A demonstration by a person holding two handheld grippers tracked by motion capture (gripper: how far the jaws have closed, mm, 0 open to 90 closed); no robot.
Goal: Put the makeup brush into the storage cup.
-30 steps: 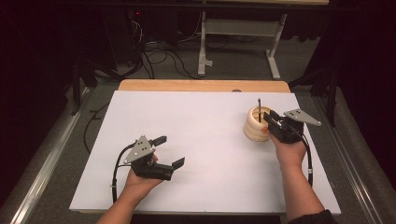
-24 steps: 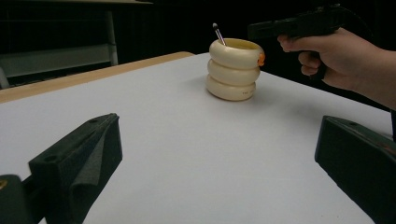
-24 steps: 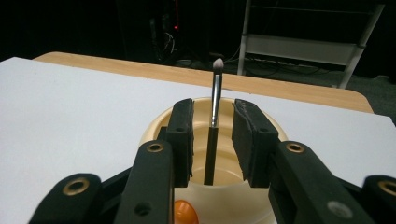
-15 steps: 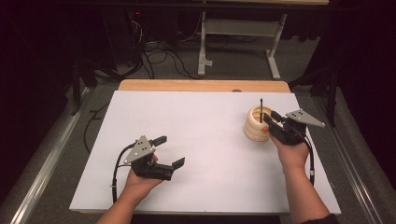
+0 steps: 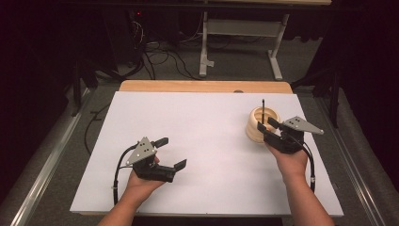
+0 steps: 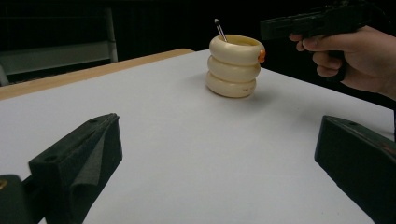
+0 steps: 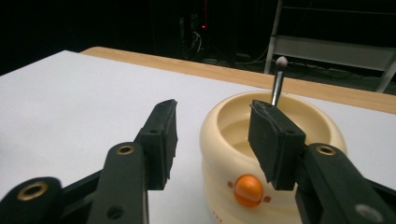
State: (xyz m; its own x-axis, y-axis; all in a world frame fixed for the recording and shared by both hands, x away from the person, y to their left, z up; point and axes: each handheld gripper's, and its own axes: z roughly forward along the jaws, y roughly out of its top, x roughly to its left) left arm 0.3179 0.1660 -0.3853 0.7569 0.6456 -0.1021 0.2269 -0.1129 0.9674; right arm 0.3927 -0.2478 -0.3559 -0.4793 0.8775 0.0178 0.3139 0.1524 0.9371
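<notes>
A cream ribbed cup [image 5: 256,132] stands on the white table top at the right. A thin dark stick [image 5: 263,107] stands up out of it. My right gripper [image 5: 266,126] hovers at the cup's near rim; its jaws have just been opening, and nothing is gripped between the pads. In the right gripper view the cup [image 7: 322,123] with an orange button [image 7: 248,190] sits just past my right gripper [image 7: 215,112], the stick [image 7: 278,86] behind the right-hand jaw. My left gripper [image 5: 171,152] rests open at the front left, nothing in it. In the left gripper view, my left gripper [image 6: 217,130] faces the cup [image 6: 235,65].
A white sheet [image 5: 202,132] covers the table, with a wooden edge [image 5: 202,86] at the far side. Beyond it are a metal stand [image 5: 240,28] and cables on the dark floor. Cables trail from both grippers.
My right gripper has drawn back a little from the cup toward the right, and its jaws have widened. The stick stays in the cup. The left gripper has not moved.
</notes>
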